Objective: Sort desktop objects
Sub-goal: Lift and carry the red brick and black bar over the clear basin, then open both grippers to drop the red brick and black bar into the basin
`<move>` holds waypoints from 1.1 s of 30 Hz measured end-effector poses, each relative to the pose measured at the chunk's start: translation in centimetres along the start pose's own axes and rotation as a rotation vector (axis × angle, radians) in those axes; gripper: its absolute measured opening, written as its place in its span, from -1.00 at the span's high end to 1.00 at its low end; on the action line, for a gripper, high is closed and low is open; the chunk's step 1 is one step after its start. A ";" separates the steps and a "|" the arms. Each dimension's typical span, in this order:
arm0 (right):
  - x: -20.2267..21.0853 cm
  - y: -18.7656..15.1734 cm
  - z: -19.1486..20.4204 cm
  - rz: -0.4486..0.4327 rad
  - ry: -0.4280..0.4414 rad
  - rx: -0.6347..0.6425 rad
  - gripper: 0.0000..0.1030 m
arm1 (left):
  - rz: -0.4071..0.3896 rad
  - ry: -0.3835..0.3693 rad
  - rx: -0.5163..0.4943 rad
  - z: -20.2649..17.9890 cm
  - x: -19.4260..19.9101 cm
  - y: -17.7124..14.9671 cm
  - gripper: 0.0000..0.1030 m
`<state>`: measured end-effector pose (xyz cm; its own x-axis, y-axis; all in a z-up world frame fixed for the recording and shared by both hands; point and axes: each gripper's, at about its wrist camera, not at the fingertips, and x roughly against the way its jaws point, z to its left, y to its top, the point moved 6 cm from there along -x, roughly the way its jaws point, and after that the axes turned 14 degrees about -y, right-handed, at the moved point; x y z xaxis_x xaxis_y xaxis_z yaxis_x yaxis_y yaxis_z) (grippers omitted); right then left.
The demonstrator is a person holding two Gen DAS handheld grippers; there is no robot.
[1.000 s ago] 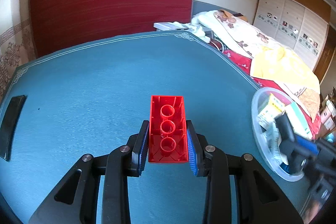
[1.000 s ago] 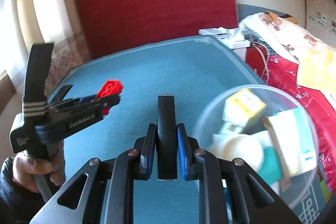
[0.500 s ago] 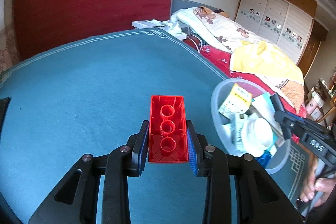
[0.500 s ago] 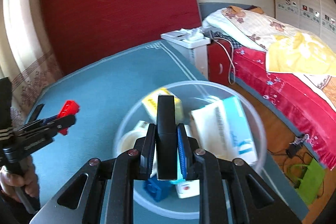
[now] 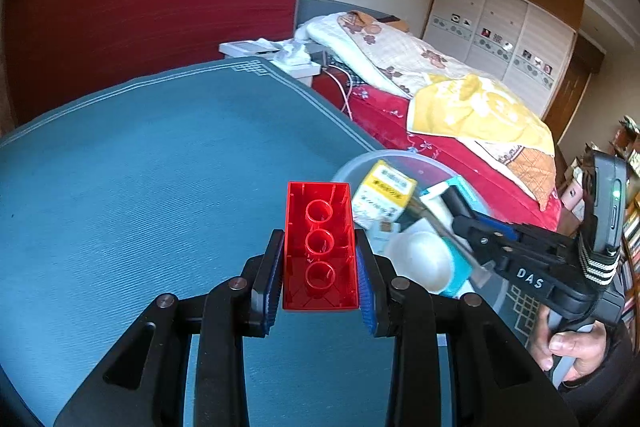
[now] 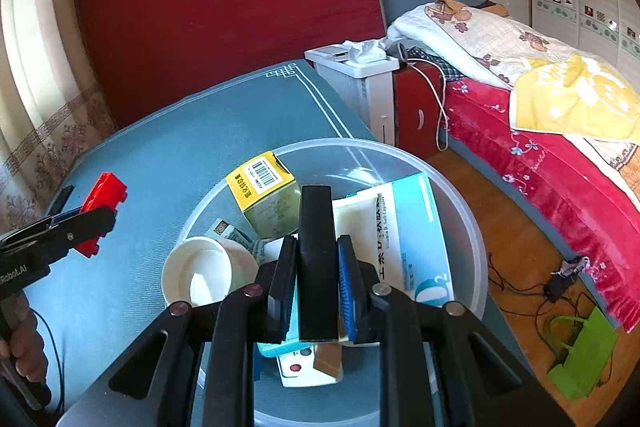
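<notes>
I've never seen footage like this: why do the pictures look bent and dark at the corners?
Left wrist view: fisheye bending curves the blue table edge; corners black; red brick sharp and sunlit. Right wrist view: same dark corners; clear bowl rim bulges; black object sharp.

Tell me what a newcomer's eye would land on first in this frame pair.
Probably the red building block, clamped hollow side up in the left gripper over the blue tabletop. Next, the flat black object pinched upright in the right gripper, directly above the clear plastic bowl near the table's edge. The bowl already holds a yellow-topped box, a teal and white box and a white cup.
</notes>
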<state>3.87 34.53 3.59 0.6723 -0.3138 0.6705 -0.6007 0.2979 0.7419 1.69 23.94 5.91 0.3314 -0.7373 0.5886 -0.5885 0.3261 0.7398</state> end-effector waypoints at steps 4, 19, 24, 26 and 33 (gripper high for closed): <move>0.2 -0.1 -0.9 -0.002 0.030 0.004 0.57 | 0.009 -0.016 -0.018 -1.7 -0.5 0.3 0.32; 0.5 0.2 -4.6 -0.006 0.085 -0.099 0.51 | 0.051 -0.085 -0.074 -7.6 -4.5 1.0 0.32; 0.4 0.1 -4.6 0.003 0.096 -0.094 0.51 | 0.065 -0.099 -0.061 -8.5 -6.1 1.0 0.32; 0.5 0.1 -4.7 0.006 0.104 -0.104 0.51 | 0.066 -0.101 -0.050 -8.7 -6.4 0.9 0.32; 0.6 0.6 -5.4 0.000 0.090 -0.135 0.51 | 0.071 -0.108 -0.051 -8.9 -7.7 1.0 0.31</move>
<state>6.26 39.41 4.34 0.7122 -0.2339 0.6618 -0.5408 0.4183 0.7298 5.15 35.23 5.01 0.2077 -0.7697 0.6037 -0.5682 0.4074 0.7150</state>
